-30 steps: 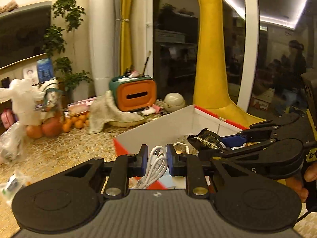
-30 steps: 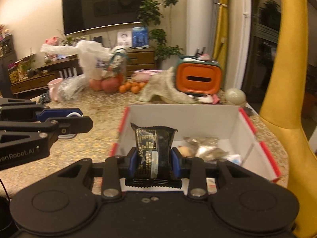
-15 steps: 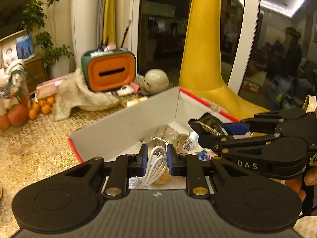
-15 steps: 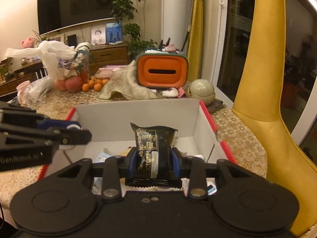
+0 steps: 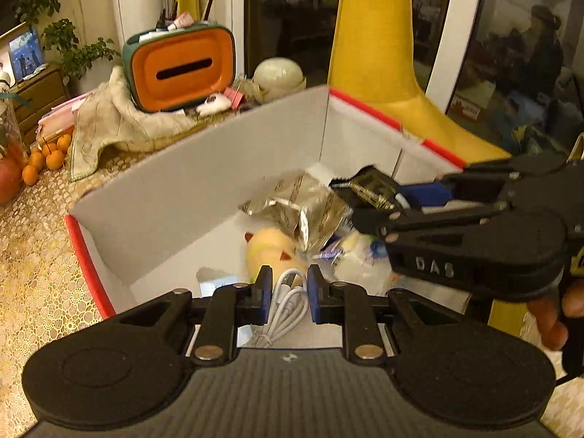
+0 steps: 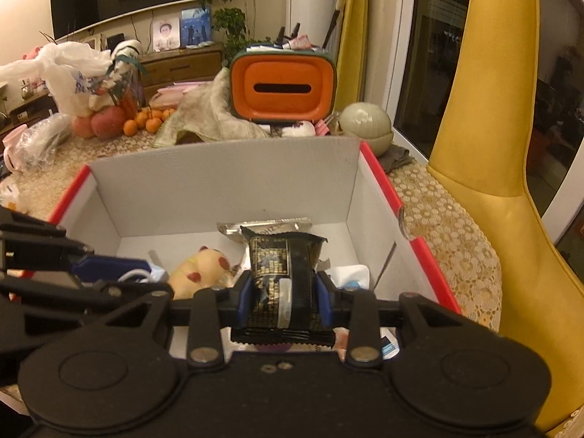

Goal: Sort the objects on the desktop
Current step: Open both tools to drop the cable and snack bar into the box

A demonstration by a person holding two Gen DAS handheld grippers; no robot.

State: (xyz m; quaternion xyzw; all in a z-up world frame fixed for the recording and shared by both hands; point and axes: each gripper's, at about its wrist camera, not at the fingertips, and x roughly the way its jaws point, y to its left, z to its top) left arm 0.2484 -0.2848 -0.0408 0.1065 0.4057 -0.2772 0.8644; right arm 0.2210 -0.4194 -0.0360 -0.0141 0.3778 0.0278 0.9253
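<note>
Lace-covered table point(image 6: 438, 211), red-rimmed white cardboard box point(image 5: 204, 182) open on top.
Over the box, left gripper point(image 5: 289, 294) clamps a coiled white cable point(image 5: 288, 304); right gripper point(image 6: 284, 297) clamps a black snack packet point(image 6: 283, 273); bare floor by the far wall.

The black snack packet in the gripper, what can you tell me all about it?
The black snack packet is a shiny plastic wrapper with gold print and crimped, zigzag ends. It stands upright, pinched at its middle between the blue pads of the right gripper, which is shut on it. It hangs above the open white box, touching nothing else.
</note>
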